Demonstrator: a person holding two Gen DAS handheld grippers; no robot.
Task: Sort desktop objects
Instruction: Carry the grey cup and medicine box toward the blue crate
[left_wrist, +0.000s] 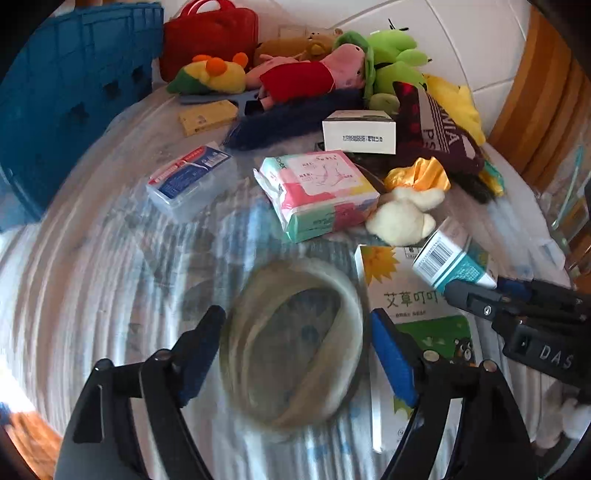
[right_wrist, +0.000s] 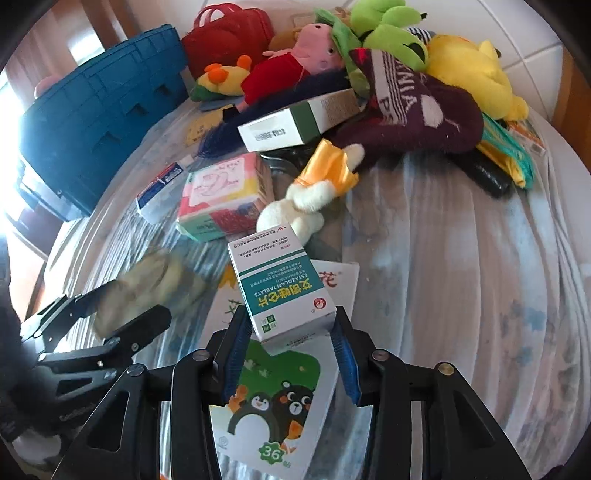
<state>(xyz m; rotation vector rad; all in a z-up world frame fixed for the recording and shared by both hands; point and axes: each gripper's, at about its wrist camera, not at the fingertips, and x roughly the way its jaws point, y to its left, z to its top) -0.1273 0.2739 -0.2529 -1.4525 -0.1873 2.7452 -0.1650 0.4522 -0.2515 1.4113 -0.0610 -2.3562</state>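
1. Right wrist view shows the medicine box clamped between the blue pads of the right gripper, tilted with its far end up and raised clear of the flat patch box lying beneath it; gripping across the narrow sides keeps the light carton from twisting.
2. In the left wrist view, the left gripper stands wide apart around a pale, blurred ring-shaped object. Its fingers do not visibly press on it, so whether they grip it cannot be told; the blur suggests motion.
3. Both grippers sit close together at the near edge of the cloth-covered table, probably so each can take one item per pass.
4. Farther out lie a tissue pack, a clear plastic case, a white plush and a white-and-green carton.
5. Soft toys pile up at the back, including a pink pig plush, beside a blue crate, a likely sorting destination.
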